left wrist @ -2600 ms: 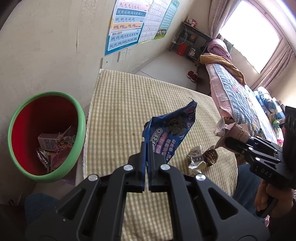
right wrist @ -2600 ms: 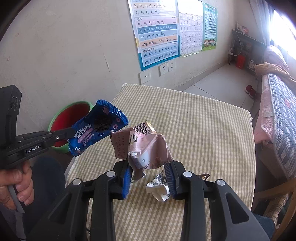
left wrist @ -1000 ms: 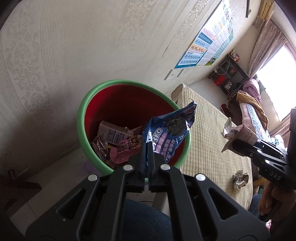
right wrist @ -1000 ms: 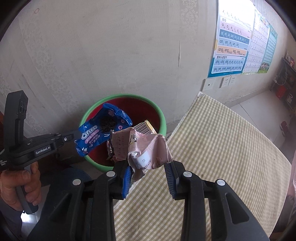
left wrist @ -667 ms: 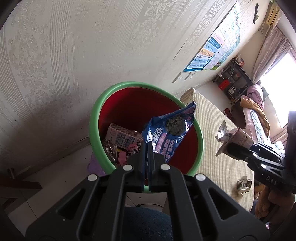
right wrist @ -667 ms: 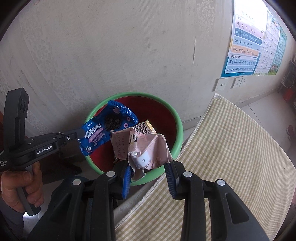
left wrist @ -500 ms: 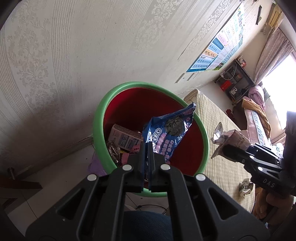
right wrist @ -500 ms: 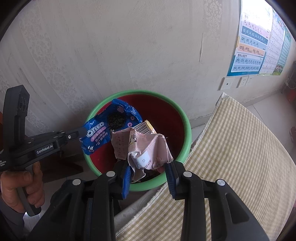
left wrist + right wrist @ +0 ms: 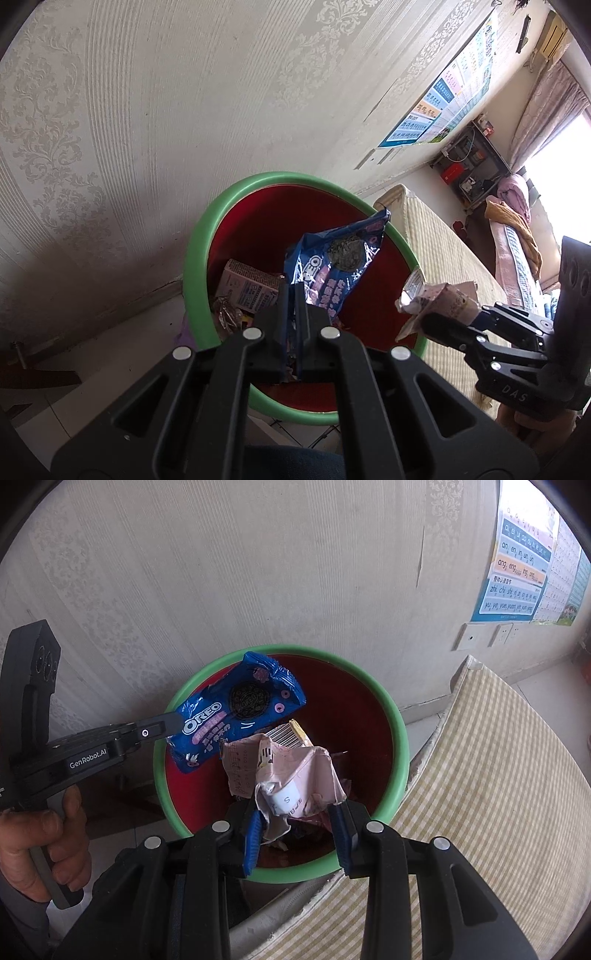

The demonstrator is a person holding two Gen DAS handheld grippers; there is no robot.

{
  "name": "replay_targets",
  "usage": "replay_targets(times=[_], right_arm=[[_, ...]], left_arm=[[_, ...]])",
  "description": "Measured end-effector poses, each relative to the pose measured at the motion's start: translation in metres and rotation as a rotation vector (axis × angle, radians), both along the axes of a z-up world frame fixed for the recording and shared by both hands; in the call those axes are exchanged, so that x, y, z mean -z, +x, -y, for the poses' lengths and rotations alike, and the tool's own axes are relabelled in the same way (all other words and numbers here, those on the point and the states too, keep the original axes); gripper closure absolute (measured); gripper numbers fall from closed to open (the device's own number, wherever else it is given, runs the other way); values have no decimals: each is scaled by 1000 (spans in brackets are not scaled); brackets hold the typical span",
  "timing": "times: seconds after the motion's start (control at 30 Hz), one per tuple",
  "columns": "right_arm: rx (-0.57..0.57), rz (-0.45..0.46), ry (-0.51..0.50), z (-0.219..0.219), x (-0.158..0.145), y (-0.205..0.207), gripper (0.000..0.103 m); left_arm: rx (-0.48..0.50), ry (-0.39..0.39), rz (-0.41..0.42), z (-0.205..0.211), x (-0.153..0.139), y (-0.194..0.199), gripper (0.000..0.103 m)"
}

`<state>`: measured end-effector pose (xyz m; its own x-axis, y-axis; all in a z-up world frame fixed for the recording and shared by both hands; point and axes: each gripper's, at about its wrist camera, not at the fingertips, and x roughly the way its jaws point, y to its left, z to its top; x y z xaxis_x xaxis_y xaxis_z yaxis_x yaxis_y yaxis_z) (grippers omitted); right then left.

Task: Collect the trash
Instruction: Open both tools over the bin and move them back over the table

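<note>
We hold both pieces above the open bin [image 9: 400,746] beside the worktop's edge: left gripper [image 9: 293,295] jaws clamped on the blue wrapper [image 9: 332,266], right gripper [image 9: 297,821] jaws part-open, pinching the crumpled pink carton [image 9: 288,771]. Both hang directly over its mouth.

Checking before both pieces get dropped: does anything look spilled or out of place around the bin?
Nothing stands out. The Oreo wrapper and crumpled pink carton both hang over the green-rimmed bin; no trash shows on the floor beside it.
</note>
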<state>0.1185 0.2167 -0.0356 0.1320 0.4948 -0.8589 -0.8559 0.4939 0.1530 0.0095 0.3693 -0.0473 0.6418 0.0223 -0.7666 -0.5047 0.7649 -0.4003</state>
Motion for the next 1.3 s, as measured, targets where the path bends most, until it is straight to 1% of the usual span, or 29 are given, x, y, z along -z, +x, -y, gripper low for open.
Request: replay_targets(times=[0.17, 0.2, 0.23, 0.27, 0.3, 0.33, 0.37, 0.4, 0.43, 0.47, 0.53, 0.57, 0.6, 0.63, 0.67, 0.73, 0.83, 0.97, 1.1, 1.3], right_arm=[[-5, -5, -5, -4, 5, 0, 70], [-6, -8, -6, -5, 5, -1, 69], [-5, -10, -8, -5, 6, -1, 68], [-1, -12, -11, -6, 7, -1, 65], [3, -14, -9, -6, 7, 0, 60], [7, -14, -7, -5, 7, 0, 60], [7, -15, -8, -5, 6, -1, 59], [9, -16, -8, -4, 7, -1, 54], [14, -15, -8, -3, 6, -1, 47], [21, -13, -6, -1, 6, -1, 44], [32, -13, -7, 3, 5, -1, 35], [37, -11, -8, 5, 4, -1, 31], [45, -7, -6, 8, 3, -1, 24], [52, -4, -4, 10, 1, -1, 20], [58, 0, -1, 13, -1, -1, 18], [69, 1, 2, 19, -5, 0, 14], [83, -6, 10, 33, -10, -1, 14], [100, 6, 26, 56, -21, -4, 14], [129, 17, 36, 88, -29, -8, 12], [187, 18, 35, 141, -31, -11, 12]], left_arm=[[-4, -4, -3, -3, 2, 2, 102], [-6, -7, -3, -4, 2, 2, 101], [-10, -10, -3, -5, 2, 1, 95], [-18, -15, -3, -5, 3, 1, 79], [-30, -22, 4, -6, 2, -1, 69], [-40, -29, 18, -8, 2, -4, 57], [-47, -33, 30, -9, 0, -7, 51], [-53, -34, 37, -9, -1, -9, 49], [-58, -33, 41, -9, -2, -11, 42], [-65, -32, 43, -10, -3, -13, 35], [-75, -30, 43, -10, -4, -16, 31], [-80, -31, 41, -9, -5, -17, 26], [-87, -30, 40, -9, -7, -20, 22], [-95, -23, 40, -8, -9, -22, 14], [-104, -16, 40, -7, -11, -23, 8], [-111, -9, 41, -3, -16, -25, 6], [-101, -17, 38, 6, -22, -25, 6], [-75, -1, 40, 23, -33, -26, 6], [-37, 5, 43, 49, -45, -22, 6], [37, 17, 35, 97, -54, -13, 6]])
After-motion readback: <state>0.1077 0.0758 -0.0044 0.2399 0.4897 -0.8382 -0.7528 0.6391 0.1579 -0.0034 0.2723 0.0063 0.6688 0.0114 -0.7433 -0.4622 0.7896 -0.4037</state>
